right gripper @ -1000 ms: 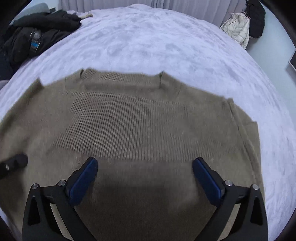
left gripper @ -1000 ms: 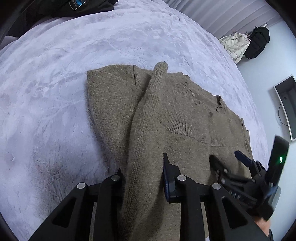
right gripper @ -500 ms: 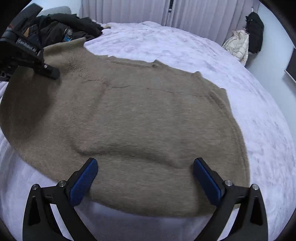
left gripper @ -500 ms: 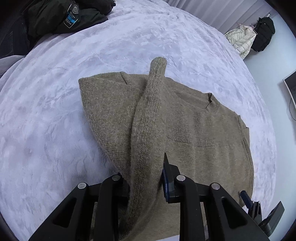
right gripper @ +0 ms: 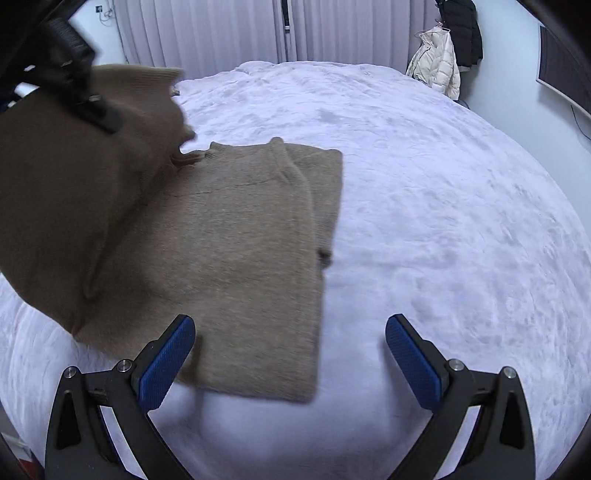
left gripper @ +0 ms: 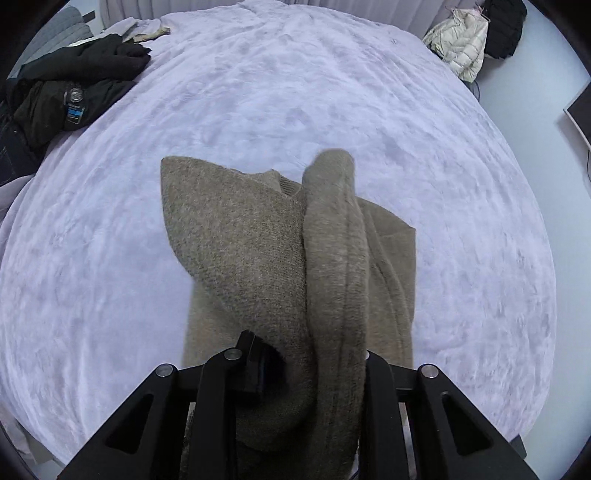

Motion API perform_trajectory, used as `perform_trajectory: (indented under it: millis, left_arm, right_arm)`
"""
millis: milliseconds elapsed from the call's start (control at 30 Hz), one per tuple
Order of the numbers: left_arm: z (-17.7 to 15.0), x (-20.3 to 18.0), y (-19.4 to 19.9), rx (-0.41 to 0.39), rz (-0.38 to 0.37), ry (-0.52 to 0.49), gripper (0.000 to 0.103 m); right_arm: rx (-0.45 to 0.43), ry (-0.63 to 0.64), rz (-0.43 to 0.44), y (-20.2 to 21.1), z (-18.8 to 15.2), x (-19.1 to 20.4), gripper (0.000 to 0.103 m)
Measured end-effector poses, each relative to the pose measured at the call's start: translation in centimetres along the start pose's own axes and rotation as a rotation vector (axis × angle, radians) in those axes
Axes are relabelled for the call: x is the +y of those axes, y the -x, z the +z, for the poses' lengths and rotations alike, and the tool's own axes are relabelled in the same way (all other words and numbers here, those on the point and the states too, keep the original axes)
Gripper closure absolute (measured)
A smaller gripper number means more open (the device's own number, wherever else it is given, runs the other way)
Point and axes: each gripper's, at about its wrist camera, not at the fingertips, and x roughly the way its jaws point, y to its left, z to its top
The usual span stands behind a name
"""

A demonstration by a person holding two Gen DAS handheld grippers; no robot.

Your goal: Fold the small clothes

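A brown knit sweater (right gripper: pixel 236 236) lies on the lilac bed cover (right gripper: pixel 424 206). Its left side is lifted and hangs from my left gripper (right gripper: pixel 92 107), seen at the upper left of the right wrist view. In the left wrist view my left gripper (left gripper: pixel 310 365) is shut on the sweater (left gripper: pixel 258 258), with a sleeve (left gripper: pixel 332 236) draped over the fingers toward the far side. My right gripper (right gripper: pixel 291 354) is open and empty, held above the sweater's near right edge.
Dark clothes (left gripper: pixel 70 85) are piled at the bed's far left. A cream jacket (right gripper: pixel 437 70) and a black coat (right gripper: pixel 461 33) hang at the far right wall, next to a screen (right gripper: pixel 561 70). Curtains (right gripper: pixel 221 33) close the back.
My left gripper has lifted the sweater's left side and carried it rightward over the body. My right gripper has pulled back and up, away from the cloth, staying open.
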Motion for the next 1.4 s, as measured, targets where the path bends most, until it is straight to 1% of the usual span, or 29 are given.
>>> perform_trajectory:
  millis: [67, 167, 267, 300, 333, 367, 400, 433, 467, 533, 633, 667, 700, 733, 767, 800, 833, 867, 900, 967, 1067, 1100, 1133, 1167, 1233, 1300, 1333, 1367, 1400]
  left_arm:
    - [-0.3, -2.5, -2.4, 0.048, 0.003, -0.01, 0.079]
    - [-1.4, -5.5, -6.1, 0.102, 0.068, -0.034, 0.079]
    - [-2.5, -7.2, -7.8, 0.101, 0.145, -0.062, 0.078]
    - [-2.7, -7.5, -7.6, 0.093, 0.16, -0.072, 0.073]
    - [-2.7, -7.8, -7.5, 0.098, 0.154, -0.079, 0.065]
    - [-2.8, -7.8, -7.2, 0.124, 0.101, -0.079, 0.039]
    - [-2.7, -7.8, -6.9, 0.149, 0.03, -0.067, 0.017]
    - [-2.6, -7.7, -6.5, 0.168, -0.032, -0.05, 0.013]
    - [-2.6, -7.5, -5.7, 0.171, -0.073, -0.036, 0.013]
    - [-2.4, -7.2, -3.6, 0.152, -0.121, -0.049, 0.013]
    - [-2.2, -5.7, 0.4, 0.093, -0.234, -0.077, 0.013]
    - [-2.3, -4.9, 1.9, 0.056, -0.257, -0.092, 0.013]
    - [-2.5, -4.0, 3.2, 0.001, -0.247, -0.112, 0.013]
    - [-2.8, -3.1, 4.0, -0.055, -0.204, -0.135, 0.013]
    - [-3.5, -2.2, 4.5, -0.122, -0.112, -0.17, 0.013]
    - [-3.5, -1.4, 4.3, -0.166, -0.017, -0.202, 0.013]
    - [-4.3, -0.5, 3.8, -0.203, 0.095, -0.236, 0.013]
    - [-4.8, 0.3, 2.9, -0.211, 0.161, -0.264, 0.013]
    - [-5.8, 1.3, 1.8, -0.192, 0.171, -0.28, 0.013]
    - [-7.2, 2.8, 0.2, -0.142, 0.105, -0.263, 0.013]
    - [-9.1, 3.6, -1.4, -0.112, -0.029, -0.23, 0.013]
    - [-9.6, 3.2, -1.8, -0.118, -0.058, -0.225, 0.013]
    - [-10.0, 2.9, -2.2, -0.127, -0.074, -0.224, 0.013]
    - [-10.4, 2.2, -2.4, -0.137, -0.077, -0.224, 0.013]
    - [-10.5, 1.5, -3.1, -0.146, -0.069, -0.238, 0.013]
    - [-11.0, 0.7, -3.6, -0.161, -0.041, -0.259, 0.007]
    - [-11.3, 0.5, -3.7, -0.169, -0.043, -0.269, 0.002]
    - [-11.5, 0.3, -3.9, -0.178, -0.034, -0.277, 0.002]
    - [-11.5, 0.2, -4.0, -0.183, -0.022, -0.283, 0.002]
  right_arm:
    - [-0.013, 0.002, 0.003, 0.5, -0.1, -1.3, 0.0]
    - [-0.035, 0.013, -0.012, 1.2, -0.7, -3.0, 0.0]
    - [-0.037, 0.008, -0.006, 1.3, -1.1, -4.5, 0.0]
    - [-0.035, -0.002, 0.009, 1.3, -1.3, -4.9, 0.0]
    - [-0.036, -0.011, 0.029, 1.4, -1.6, -5.3, 0.0]
    - [-0.035, -0.019, 0.056, 1.5, -1.8, -5.5, 0.0]
    - [-0.035, -0.026, 0.079, 1.5, -2.0, -5.7, 0.0]
    - [-0.037, -0.03, 0.103, 1.6, -2.0, -5.8, 0.0]
    - [-0.04, -0.034, 0.133, 1.7, -2.1, -5.9, 0.0]
    - [-0.047, -0.04, 0.167, 2.0, -2.1, -6.1, 0.0]
    - [-0.058, -0.057, 0.229, 2.6, -1.9, -6.5, 0.0]
    - [-0.062, -0.064, 0.249, 2.9, -1.9, -6.7, 0.0]
    - [-0.069, -0.074, 0.27, 3.2, -1.8, -6.8, 0.0]
    - [-0.074, -0.088, 0.293, 3.3, -1.6, -7.1, 0.0]
    - [-0.075, -0.105, 0.317, 3.4, -1.3, -7.3, 0.0]
    - [-0.073, -0.127, 0.351, 3.4, -1.0, -7.5, 0.0]
    - [-0.072, -0.146, 0.389, 3.3, -0.6, -7.7, 0.0]
    - [-0.073, -0.168, 0.431, 3.1, -0.2, -8.0, 0.0]
    - [-0.071, -0.198, 0.481, 2.8, 0.4, -8.5, 0.0]
    - [-0.048, -0.252, 0.547, 1.7, 1.6, -9.0, 0.0]
    - [0.017, -0.285, 0.575, -0.4, 3.4, -8.4, 0.003]
    - [0.041, -0.293, 0.582, -1.3, 4.1, -8.3, 0.004]
    - [0.062, -0.3, 0.593, -2.2, 4.9, -8.0, 0.009]
    - [0.078, -0.305, 0.599, -2.8, 5.4, -7.8, 0.016]
    - [0.111, -0.308, 0.592, -4.2, 6.7, -7.4, 0.02]
    - [0.15, -0.286, 0.574, -5.8, 7.6, -6.6, 0.022]
    - [0.172, -0.266, 0.541, -6.6, 8.0, -6.1, 0.029]
    - [0.189, -0.247, 0.515, -7.4, 8.3, -5.7, 0.04]
    - [0.199, -0.22, 0.491, -7.8, 8.5, -5.3, 0.048]
